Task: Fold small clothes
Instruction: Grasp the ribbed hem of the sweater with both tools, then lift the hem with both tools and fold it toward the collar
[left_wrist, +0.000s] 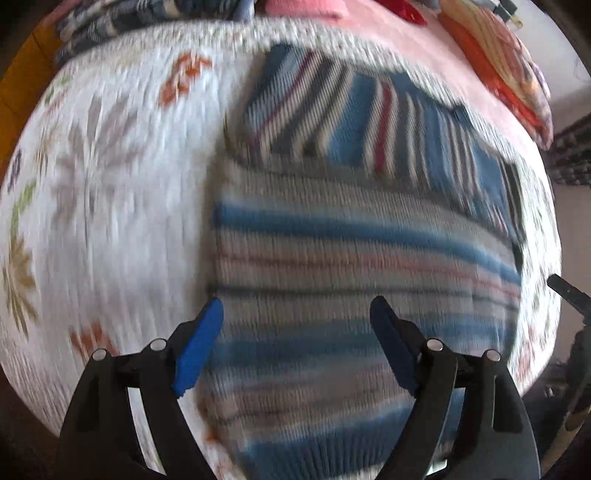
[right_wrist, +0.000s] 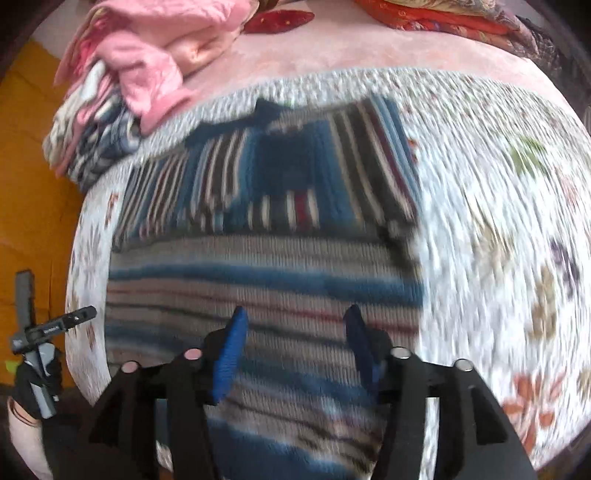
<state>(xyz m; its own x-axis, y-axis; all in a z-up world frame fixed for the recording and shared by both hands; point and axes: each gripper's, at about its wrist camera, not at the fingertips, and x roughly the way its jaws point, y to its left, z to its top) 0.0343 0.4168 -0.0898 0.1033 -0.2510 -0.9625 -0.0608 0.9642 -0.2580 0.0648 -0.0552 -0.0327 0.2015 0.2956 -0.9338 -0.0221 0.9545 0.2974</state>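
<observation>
While the striped shirt is lying folded on the floral cloth, left gripper and right gripper are hovering spread wide, gripping nothing.

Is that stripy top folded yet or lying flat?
Partly folded: the striped top has sleeves turned in, stripes crossing the body's.

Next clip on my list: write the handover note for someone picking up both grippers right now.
Left gripper: jaws open, empty, above the striped shirt.
Right gripper: jaws open, empty, over the same shirt.
The shirt lies on the floral white cloth; its sides look folded in.
An unfolded pile with a pink garment waits at the far edge.
Left: finish this fold, then the pile.
</observation>
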